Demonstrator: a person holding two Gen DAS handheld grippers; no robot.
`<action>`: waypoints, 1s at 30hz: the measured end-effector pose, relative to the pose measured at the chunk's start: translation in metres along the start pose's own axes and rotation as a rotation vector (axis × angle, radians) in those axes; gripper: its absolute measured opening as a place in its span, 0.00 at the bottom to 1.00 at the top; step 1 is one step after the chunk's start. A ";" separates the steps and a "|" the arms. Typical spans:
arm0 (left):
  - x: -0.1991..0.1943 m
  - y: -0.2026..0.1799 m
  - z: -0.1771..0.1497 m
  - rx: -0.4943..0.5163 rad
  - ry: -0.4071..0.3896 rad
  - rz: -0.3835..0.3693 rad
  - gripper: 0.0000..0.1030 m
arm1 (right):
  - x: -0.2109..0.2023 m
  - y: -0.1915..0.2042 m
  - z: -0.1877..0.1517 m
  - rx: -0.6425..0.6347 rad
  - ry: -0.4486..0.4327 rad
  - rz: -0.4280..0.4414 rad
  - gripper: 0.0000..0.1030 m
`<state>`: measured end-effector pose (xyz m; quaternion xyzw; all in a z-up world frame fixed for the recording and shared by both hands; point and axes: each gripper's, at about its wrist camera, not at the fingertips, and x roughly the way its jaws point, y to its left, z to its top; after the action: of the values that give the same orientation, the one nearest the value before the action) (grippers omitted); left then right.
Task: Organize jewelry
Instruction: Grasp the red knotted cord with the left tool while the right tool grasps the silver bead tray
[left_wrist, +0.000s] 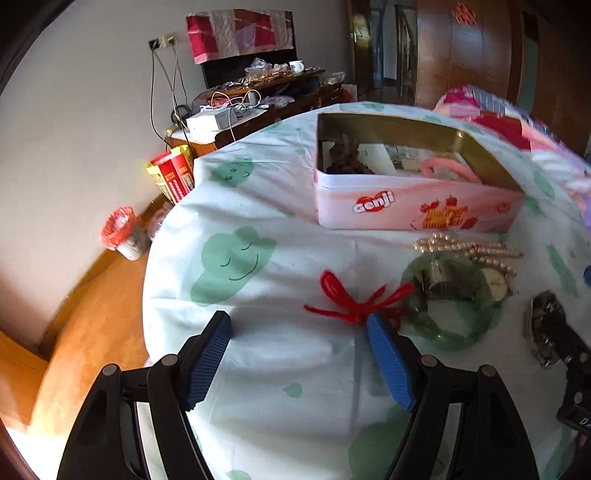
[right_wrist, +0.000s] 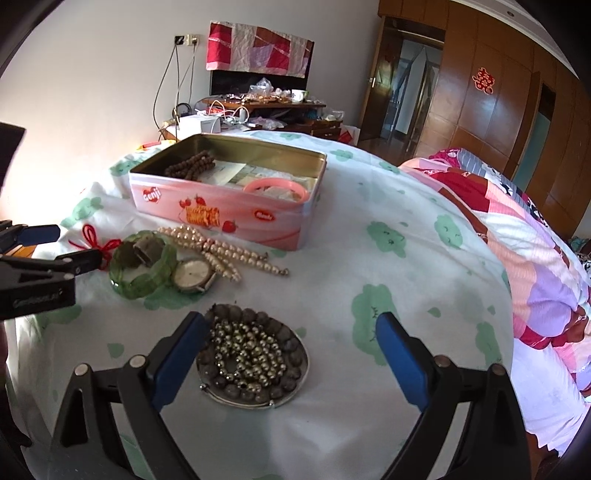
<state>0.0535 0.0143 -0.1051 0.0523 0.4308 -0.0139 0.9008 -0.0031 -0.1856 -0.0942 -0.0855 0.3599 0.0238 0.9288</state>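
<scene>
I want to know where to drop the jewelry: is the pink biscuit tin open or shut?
Open. The pink rectangular metal tin has no lid on; its gold inside walls show, with brown wooden beads and a pink plastic bangle inside.

In the right wrist view, the tin (right_wrist: 236, 206) sits on the bed (right_wrist: 369, 277), upper middle. The pearls (right_wrist: 221, 251), bangle (right_wrist: 144, 264) and watch (right_wrist: 194, 275) lie below it, left. The bead pile (right_wrist: 251, 356) lies at bottom middle.

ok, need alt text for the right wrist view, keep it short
The open right tool hovers over a beaded round purse on a cloud-print sheet. Beyond lie a green bangle, a watch and a pearl strand, before an open pink tin. The open left tool enters from the left.
</scene>
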 end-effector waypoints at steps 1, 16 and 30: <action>0.000 0.000 0.000 0.003 -0.002 0.004 0.74 | 0.000 -0.001 -0.001 0.002 0.001 0.001 0.92; -0.010 -0.009 0.000 0.055 -0.055 -0.061 0.00 | -0.004 -0.003 -0.007 0.031 -0.005 0.064 0.81; -0.032 0.007 0.010 -0.007 -0.106 -0.087 0.00 | 0.002 -0.017 -0.007 0.094 0.006 0.093 0.55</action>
<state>0.0416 0.0194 -0.0735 0.0298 0.3843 -0.0542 0.9211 -0.0047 -0.2039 -0.0983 -0.0252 0.3669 0.0501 0.9286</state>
